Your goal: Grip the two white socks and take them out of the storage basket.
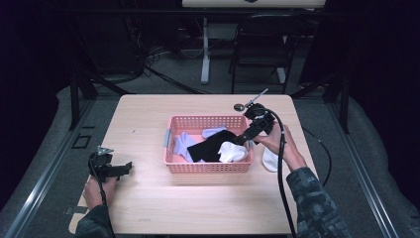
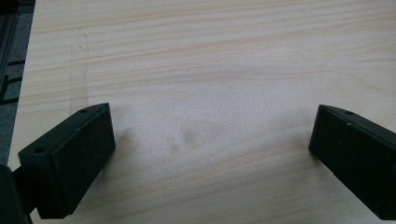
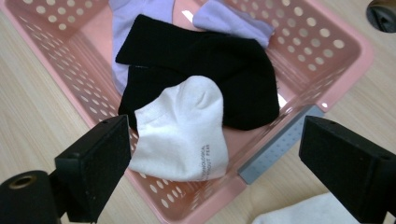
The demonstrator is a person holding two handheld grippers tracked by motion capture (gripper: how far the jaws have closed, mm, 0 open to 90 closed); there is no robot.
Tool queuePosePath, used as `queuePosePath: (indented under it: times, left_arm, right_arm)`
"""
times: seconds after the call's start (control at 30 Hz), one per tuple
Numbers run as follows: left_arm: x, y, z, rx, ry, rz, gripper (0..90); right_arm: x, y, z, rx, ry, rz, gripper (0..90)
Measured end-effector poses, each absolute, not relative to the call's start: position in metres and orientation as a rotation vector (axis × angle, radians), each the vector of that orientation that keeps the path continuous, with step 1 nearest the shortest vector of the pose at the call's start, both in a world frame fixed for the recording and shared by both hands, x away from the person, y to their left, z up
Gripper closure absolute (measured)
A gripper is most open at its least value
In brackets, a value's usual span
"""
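hovering over the right end of the pink basket (image 3: pixel 322 60), the right gripper (image 3: pixel 212 154) is holding its jaws spread above a white sock (image 3: pixel 184 130) lying on a black sock (image 3: pixel 215 70) and lavender socks (image 3: pixel 140 18). another white sock (image 1: pixel 270 159) is lying on the desk (image 1: pixel 198 203) beside the basket's right edge. the left gripper (image 2: pixel 205 149) is resting spread and empty near the desk's left edge.

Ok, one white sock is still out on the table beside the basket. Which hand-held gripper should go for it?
The right hand-held gripper. It hangs open at the pink basket's right end, and the loose white sock lies just past that end, close under the right hand. The left hand-held gripper is open near the table's far-left edge.
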State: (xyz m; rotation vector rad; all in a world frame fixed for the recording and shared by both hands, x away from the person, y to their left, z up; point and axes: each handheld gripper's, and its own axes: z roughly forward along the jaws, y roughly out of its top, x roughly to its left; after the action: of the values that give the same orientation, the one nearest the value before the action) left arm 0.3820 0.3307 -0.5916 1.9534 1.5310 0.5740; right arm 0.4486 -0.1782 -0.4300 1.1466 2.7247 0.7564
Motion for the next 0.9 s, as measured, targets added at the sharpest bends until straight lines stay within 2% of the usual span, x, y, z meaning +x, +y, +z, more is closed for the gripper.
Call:
queuePosePath:
  times: [0.4, 0.63, 0.9]
  left_arm:
    - [0.382, 0.331, -0.592, 1.953, 1.531, 0.574, 0.2]
    - [0.382, 0.331, -0.592, 1.954, 1.531, 0.575, 0.2]
    - [0.382, 0.331, -0.592, 1.954, 1.531, 0.575, 0.2]
  right_arm:
    - [0.457, -0.154, -0.463, 1.145, 2.844, 0.657, 15.5]
    - [0.464, -0.149, -0.478, 1.188, 2.899, 0.585, 21.8]
    - [0.468, -0.149, -0.489, 1.258, 2.912, 0.550, 25.0]
